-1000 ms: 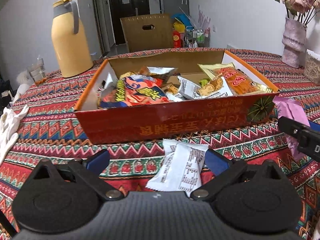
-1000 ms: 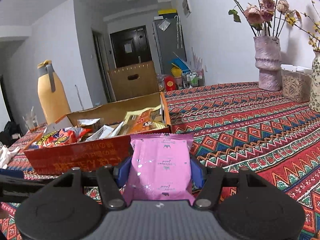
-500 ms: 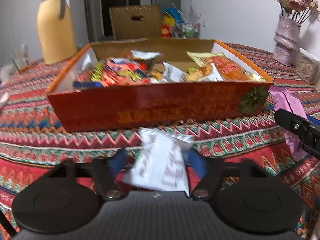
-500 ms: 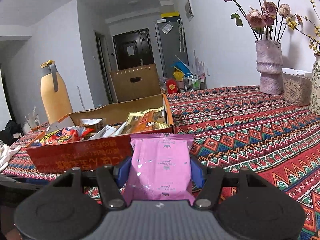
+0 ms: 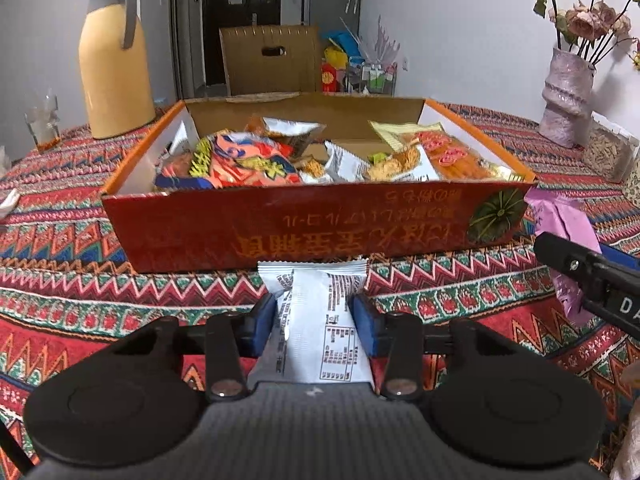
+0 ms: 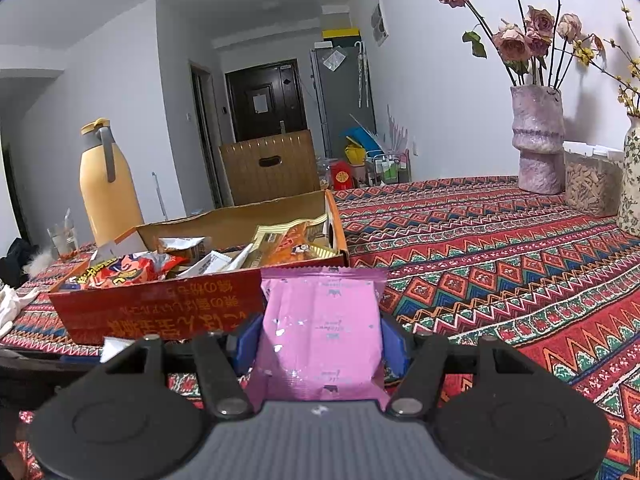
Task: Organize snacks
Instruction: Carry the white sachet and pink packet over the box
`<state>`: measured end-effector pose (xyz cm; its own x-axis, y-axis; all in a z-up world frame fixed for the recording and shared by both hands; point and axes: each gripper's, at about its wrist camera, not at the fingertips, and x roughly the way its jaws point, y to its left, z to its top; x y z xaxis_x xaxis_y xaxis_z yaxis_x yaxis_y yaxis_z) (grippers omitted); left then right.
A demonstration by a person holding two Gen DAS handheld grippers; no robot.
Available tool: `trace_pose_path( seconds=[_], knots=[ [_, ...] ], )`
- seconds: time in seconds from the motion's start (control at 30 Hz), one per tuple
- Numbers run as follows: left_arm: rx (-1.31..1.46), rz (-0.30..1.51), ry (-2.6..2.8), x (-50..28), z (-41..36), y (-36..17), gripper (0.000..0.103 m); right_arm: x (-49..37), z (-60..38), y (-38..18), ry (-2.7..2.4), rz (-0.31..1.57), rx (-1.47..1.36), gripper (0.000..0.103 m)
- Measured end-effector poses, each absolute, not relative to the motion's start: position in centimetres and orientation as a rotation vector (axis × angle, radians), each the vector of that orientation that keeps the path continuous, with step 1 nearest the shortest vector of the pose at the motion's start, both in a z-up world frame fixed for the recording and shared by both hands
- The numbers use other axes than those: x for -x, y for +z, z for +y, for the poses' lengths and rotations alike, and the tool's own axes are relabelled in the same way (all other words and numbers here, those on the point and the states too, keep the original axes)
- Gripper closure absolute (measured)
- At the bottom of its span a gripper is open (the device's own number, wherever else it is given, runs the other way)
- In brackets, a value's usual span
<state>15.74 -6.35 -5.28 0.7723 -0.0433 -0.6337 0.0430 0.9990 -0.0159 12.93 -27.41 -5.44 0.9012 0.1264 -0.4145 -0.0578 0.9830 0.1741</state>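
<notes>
Here, a white snack packet [image 5: 320, 320] is pinched between the closing blue pads of the left hand-held gripper [image 5: 316, 316], just short of the red snack box [image 5: 280, 232] ahead, a pink packet [image 6: 320, 332] is clamped in the right hand-held gripper [image 6: 320, 336], the box lying ahead to its left on the patterned bench [image 6: 500, 260].

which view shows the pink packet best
The right wrist view: the pink packet fills the centre, face-on between the right gripper pads. The left wrist view catches only its far end at the right edge.
</notes>
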Motion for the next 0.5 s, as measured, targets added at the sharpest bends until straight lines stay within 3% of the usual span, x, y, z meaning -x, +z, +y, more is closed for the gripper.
trace_pose_path(
  seconds=[0.5],
  knots=[
    [0.013,0.556,-0.045,-14.0,-5.4,-0.4,0.059,-12.3,-26.9,-2.6,0.12,0.366,-0.151,0.042]
  ],
)
